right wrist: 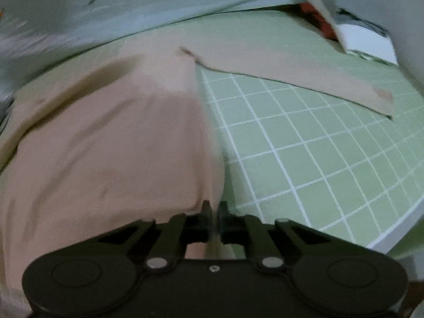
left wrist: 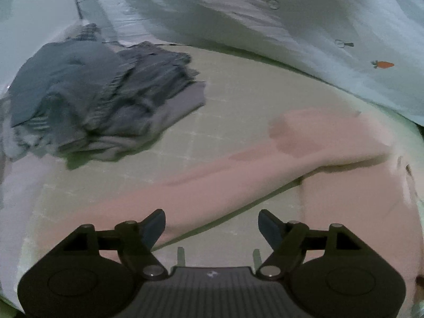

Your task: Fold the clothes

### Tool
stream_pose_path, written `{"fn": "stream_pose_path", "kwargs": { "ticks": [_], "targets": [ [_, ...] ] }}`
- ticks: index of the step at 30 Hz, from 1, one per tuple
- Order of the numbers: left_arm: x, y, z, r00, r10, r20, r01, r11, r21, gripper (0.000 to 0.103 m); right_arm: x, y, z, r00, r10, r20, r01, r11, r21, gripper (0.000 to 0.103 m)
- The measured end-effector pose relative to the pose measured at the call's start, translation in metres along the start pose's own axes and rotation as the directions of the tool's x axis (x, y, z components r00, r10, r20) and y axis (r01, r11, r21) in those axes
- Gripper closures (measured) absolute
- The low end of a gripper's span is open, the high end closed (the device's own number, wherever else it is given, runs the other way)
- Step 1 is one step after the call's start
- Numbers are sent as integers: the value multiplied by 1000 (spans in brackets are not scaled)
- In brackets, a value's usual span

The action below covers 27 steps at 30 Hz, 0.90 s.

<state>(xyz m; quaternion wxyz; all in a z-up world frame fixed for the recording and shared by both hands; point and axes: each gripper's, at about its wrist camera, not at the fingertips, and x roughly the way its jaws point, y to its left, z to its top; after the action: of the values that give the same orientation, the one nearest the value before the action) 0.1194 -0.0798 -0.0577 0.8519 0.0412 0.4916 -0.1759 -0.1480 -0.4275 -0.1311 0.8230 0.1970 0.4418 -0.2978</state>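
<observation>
A green gridded sheet with white lines covers the surface and fills the right half of the right wrist view. Along the top of both views runs a pale blue-green bedcover printed with small orange carrots. The pink garment is spread flat on the sheet and takes up the left and centre of the right wrist view: a plain, soft pink-beige top, with a few shallow creases and a darker shaded patch near its upper left. One long sleeve reaches from the upper centre toward the right of that frame and ends in a cuff. In the left wrist view the other sleeve crosses the frame diagonally from lower left to right centre. A heap of grey and dark blue clothes sits at the upper left of that view, well apart from the pink top. The right gripper is clenched on the garment's lower edge at bottom centre. The left gripper hangs with fingers spread wide, gripping nothing, above the sleeve.
</observation>
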Motion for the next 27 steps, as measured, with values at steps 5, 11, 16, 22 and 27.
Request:
{"fn": "stream_pose_path", "kwargs": {
  "ticks": [5, 11, 16, 22, 27],
  "targets": [
    [19, -43, 23, 1000, -13, 14, 13, 999, 31, 15, 1, -16, 34, 1000, 7, -7, -7, 1000, -25, 44],
    [54, -76, 54, 999, -12, 37, 9, 996, 93, 9, 23, -23, 95, 979, 92, 183, -87, 996, -34, 0],
    [101, -100, 90, 1000, 22, 10, -23, 989, 145, 9, 74, -1, 158, 975, 105, 196, -82, 989, -124, 0],
    [154, -128, 125, 999, 0, -45, 8, 984, 178, 9, 142, 36, 239, 987, 80, 142, -52, 981, -189, 0],
    [173, -134, 133, 997, -7, -72, 21, 981, 192, 10, 188, 48, 275, 992, 76, 99, -54, 976, -210, 6]
  ]
}}
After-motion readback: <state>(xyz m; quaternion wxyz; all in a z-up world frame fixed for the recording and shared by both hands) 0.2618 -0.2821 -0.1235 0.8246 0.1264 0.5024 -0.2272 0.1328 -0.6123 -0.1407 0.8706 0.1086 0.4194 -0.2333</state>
